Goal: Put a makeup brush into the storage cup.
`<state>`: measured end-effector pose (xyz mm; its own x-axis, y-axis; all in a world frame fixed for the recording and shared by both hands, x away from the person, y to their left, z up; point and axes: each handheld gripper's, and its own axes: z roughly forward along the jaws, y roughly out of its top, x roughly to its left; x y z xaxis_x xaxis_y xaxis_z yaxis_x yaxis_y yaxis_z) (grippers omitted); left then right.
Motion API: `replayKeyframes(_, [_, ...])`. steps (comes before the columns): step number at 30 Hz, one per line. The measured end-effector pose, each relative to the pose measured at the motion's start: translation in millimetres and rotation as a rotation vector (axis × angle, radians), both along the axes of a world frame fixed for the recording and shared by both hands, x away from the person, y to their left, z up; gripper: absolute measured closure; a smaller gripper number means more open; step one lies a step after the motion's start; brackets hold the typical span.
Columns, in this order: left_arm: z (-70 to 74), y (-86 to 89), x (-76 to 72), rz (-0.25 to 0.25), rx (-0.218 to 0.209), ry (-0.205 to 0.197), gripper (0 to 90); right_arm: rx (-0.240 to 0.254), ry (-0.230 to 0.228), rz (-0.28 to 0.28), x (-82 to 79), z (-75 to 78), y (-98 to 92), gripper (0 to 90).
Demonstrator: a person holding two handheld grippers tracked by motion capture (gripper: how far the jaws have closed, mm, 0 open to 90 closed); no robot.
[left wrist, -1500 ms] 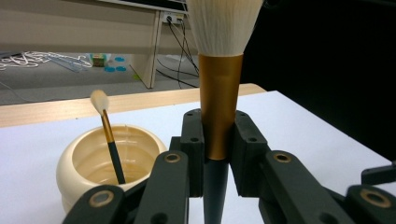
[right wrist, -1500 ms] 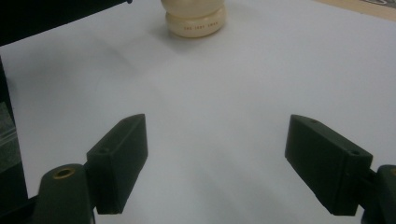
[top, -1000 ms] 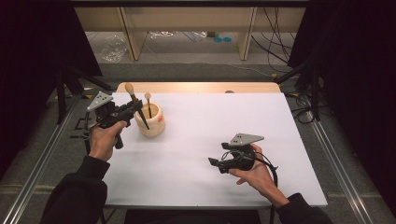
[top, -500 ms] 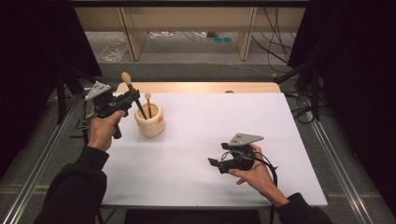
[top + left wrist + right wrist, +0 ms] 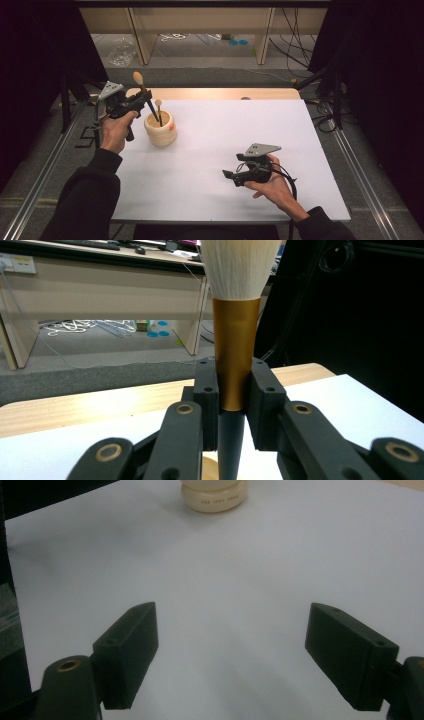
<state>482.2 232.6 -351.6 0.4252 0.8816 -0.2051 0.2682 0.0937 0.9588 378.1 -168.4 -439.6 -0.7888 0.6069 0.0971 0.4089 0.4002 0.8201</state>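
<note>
A cream cup stands on the white mat at the left, with a small-headed brush upright in it. My left gripper is shut on a second brush, which tilts with its dark handle reaching down to the cup's mouth. In the left gripper view the pads clamp the brush's gold ferrule, white bristles above. My right gripper rests in the hand low over the mat at the front right, open, nothing between its fingers. It faces the cup.
A wooden board runs along the mat's far edge. Metal rails border the table on both sides. Cables and shelving legs lie on the floor beyond. Dark curtains flank the table.
My left gripper has moved toward the far edge and slightly up, carrying the brush with it. The right gripper has stayed where it was.
</note>
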Motion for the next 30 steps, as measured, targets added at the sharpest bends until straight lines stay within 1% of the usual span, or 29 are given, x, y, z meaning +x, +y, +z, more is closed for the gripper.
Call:
replayKeyframes(3, [-3.2,0.2,4.8,0.01,-0.001,0.004,77.0,-0.002,0.001,0.002,-0.2,-0.3,0.2,22.2])
replayKeyframes(6, [-7.5,0.9,9.5,0.023,0.019,0.009,76.9,0.002,0.002,0.003,0.0,-0.1,0.1,22.2])
replayKeyframes(10, [-12.0,0.8,13.0,0.02,0.01,0.01,77.0,0.003,0.0,0.001,-0.2,-0.3,-0.1,22.2])
replayKeyframes(13, [-16.3,-0.9,14.6,0.016,0.026,0.022,76.9,-0.001,0.003,0.006,0.0,-0.3,-0.1,22.1])
replayKeyframes(17, [-23.0,-0.9,17.2,0.019,0.021,0.029,76.9,0.004,0.0,0.003,-0.3,0.0,0.3,22.1])
replayKeyframes(20, [-28.8,2.0,18.0,0.034,0.008,0.035,76.9,0.002,0.004,0.009,-0.2,-0.3,-0.2,21.9])
replayKeyframes(21, [-31.8,3.3,19.4,0.037,0.02,0.026,76.9,0.007,0.003,0.005,-0.2,-0.2,-0.1,22.0])
replayKeyframes(22, [-33.4,4.3,19.8,0.035,0.027,0.026,76.9,0.013,0.0,0.004,0.0,-0.3,0.3,22.0])
replayKeyframes(26, [-40.4,7.0,21.3,0.039,0.005,0.037,76.9,0.007,0.004,0.005,-0.1,-0.3,-0.1,21.9])
replayKeyframes(28, [-42.4,6.7,21.3,0.043,0.009,0.044,76.9,0.009,0.004,0.006,-0.1,-0.1,0.4,21.9])
replayKeyframes(29, [-43.7,6.0,20.5,0.044,0.0,0.058,76.9,0.006,0.007,0.01,-0.1,-0.2,0.4,21.9])
replayKeyframes(30, [-45.1,6.1,20.6,0.044,-0.005,0.059,76.9,0.004,0.008,0.012,-0.1,-0.4,0.3,21.9])
